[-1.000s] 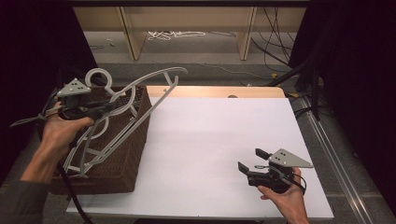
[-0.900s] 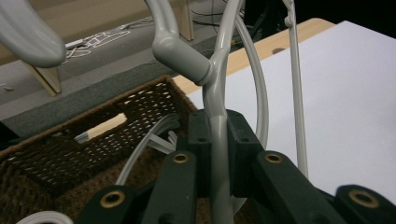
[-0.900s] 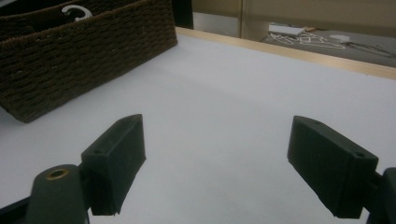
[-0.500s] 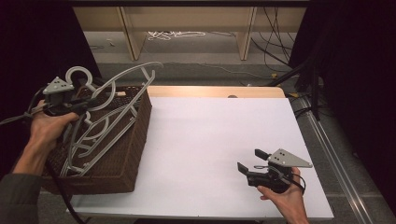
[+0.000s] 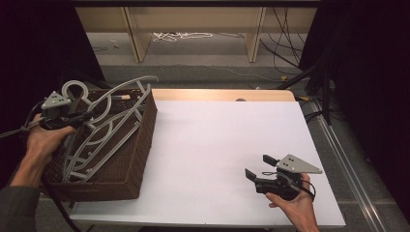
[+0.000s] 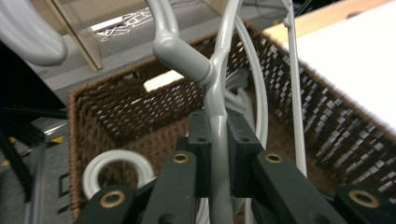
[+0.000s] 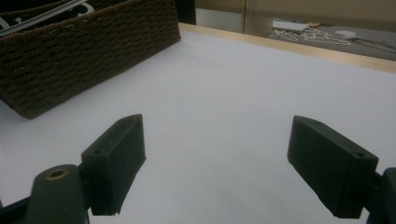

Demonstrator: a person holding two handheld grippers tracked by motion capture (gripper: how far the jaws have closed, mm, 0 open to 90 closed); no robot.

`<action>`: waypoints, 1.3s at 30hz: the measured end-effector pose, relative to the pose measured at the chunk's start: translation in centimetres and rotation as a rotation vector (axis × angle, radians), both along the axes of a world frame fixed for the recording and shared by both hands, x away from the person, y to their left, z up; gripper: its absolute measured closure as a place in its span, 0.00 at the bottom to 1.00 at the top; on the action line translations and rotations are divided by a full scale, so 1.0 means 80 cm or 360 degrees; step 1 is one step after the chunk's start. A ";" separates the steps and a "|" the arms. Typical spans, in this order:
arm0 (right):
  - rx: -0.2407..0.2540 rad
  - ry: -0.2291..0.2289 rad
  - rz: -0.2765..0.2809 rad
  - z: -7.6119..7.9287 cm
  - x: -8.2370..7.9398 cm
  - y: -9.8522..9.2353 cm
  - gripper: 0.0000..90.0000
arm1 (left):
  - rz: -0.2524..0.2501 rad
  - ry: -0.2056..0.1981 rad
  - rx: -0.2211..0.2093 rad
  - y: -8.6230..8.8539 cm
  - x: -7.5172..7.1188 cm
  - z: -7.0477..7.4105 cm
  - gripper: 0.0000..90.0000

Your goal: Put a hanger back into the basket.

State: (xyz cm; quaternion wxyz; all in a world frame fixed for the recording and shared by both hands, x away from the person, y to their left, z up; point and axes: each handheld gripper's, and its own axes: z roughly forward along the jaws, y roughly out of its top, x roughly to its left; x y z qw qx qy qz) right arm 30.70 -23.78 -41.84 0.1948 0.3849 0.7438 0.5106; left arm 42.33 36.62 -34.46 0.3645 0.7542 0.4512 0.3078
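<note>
At nine o'clock, left gripper (image 5: 80,116) is clamping a grey hanger (image 5: 104,128) to settle it inside the basket (image 5: 140,150); right gripper (image 5: 258,169) is resting, jaws spread.

the basket (image 5: 130,159) wall hides the lower ends of the hangers (image 5: 104,128).

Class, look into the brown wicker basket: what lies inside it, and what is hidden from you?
Inside the basket lie grey hangers, one clamped by the left claw. Another's ring hook rests lower down. The hangers and claw cover most of the floor, so anything beneath stays unseen.
</note>
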 end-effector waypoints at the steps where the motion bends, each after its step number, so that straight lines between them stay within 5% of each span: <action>1: -0.0019 0.0002 -0.0008 0.001 0.000 -0.001 0.22 | 0.0001 0.0006 0.0008 0.002 0.000 -0.003 0.91; 7: 0.0007 0.0002 -0.0002 -0.002 0.001 0.001 0.22 | 0.0048 0.0020 -0.0001 0.014 0.000 -0.012 0.91; 11: 0.0002 0.0006 0.0002 -0.002 0.001 0.000 0.22 | 0.0049 0.0073 0.0080 0.022 -0.001 -0.018 0.91; 15: 0.0006 0.0006 0.0001 -0.003 0.001 0.001 0.22 | 0.0070 0.0094 0.0073 0.029 -0.001 -0.028 0.91; 17: -0.0040 0.0047 0.0001 0.000 -0.001 -0.001 0.22 | 0.0083 0.0106 0.0081 0.032 -0.002 -0.032 0.91; 20: -0.0056 0.0000 -0.0014 -0.002 0.001 -0.002 0.22 | 0.0071 0.0125 0.0099 0.036 -0.001 -0.036 0.91; 25: -0.0001 0.0009 0.0007 -0.005 0.002 0.001 0.22 | 0.0052 0.0167 0.0125 0.034 0.002 -0.045 0.91; 39: 0.0002 0.0019 0.0002 -0.006 0.003 0.000 0.22 | 0.0029 0.0264 0.0210 0.022 0.013 -0.067 0.91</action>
